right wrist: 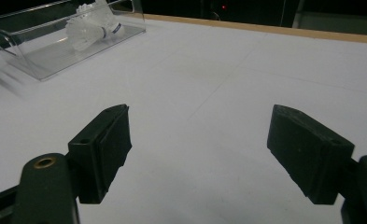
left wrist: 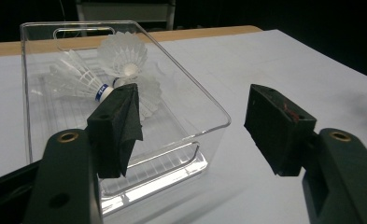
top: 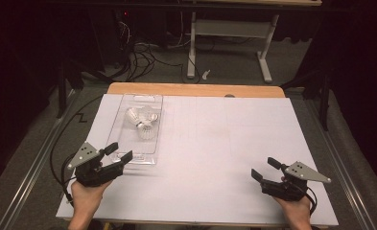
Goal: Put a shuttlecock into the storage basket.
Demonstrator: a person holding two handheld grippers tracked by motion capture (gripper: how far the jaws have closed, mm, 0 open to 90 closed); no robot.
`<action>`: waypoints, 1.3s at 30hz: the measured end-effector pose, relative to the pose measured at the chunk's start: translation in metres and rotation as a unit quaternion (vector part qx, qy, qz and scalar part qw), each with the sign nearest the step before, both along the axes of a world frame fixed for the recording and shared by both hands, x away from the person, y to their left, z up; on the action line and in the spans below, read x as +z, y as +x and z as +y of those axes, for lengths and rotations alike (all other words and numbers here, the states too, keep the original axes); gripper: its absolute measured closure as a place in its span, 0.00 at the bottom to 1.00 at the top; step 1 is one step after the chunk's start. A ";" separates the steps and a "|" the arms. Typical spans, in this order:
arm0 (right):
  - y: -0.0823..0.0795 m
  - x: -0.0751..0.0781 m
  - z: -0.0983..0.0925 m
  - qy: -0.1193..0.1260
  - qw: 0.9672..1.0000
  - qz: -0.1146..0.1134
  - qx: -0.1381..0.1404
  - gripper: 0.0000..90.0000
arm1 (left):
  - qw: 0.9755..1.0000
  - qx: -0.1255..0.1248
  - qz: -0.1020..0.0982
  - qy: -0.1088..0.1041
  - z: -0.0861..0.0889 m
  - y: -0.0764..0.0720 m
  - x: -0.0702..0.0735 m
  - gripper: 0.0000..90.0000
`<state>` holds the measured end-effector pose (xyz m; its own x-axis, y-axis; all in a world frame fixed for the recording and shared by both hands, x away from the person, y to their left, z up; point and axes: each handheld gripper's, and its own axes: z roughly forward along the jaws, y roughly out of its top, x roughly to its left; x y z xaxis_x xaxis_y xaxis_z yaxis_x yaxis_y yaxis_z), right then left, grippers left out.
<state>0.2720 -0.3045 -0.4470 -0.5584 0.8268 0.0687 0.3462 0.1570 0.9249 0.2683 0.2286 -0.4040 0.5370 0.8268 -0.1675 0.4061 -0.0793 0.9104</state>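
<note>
Dark surroundings frame a wooden table (top: 195, 89) covered by a white sheet (top: 215, 153), with cables and a white stand on the floor beyond.

High view: a clear tray (top: 140, 127) lies on the sheet's left half, far end near the wood edge. Three white shuttlecocks (top: 142, 122) lie bunched in its far half. The left gripper (top: 118, 152), held in the left hand (top: 88, 194), sits at the tray's near end, jaws spread; one jaw tip overlaps the tray's near rim, contact cannot be confirmed. The right gripper (top: 264, 169), in the right hand (top: 296, 211), rests over bare sheet at the near right, jaws spread, well apart from the tray.

Left gripper view: jaws spread wide. The tray (left wrist: 204, 105) stands just ahead, its near right corner between the jaws. The shuttlecocks (left wrist: 118, 58) lie behind the left jaw, deeper in the tray, nothing gripped.

Right gripper view: jaws spread wide over bare sheet (right wrist: 218, 84). The tray (right wrist: 55, 51) lies far off at upper left with shuttlecocks (right wrist: 90, 25) inside, well clear of both jaws.
</note>
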 end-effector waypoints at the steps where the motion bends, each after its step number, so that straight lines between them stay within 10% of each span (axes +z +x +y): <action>1: 0.000 0.000 0.000 0.000 1.000 0.000 0.000 0.24 | 1.000 0.000 0.000 0.000 0.000 0.000 0.000 0.40; 39: 0.000 0.000 -0.001 0.001 1.000 -0.002 -0.002 0.24 | 1.000 -0.011 0.015 0.001 -0.007 0.000 -0.021 0.40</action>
<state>0.2717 -0.3052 -0.4468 -0.5555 0.8288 0.0674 0.3428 0.1544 0.9266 0.2681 0.2218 -0.4249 0.5501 0.8150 -0.1821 0.4318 -0.0909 0.8974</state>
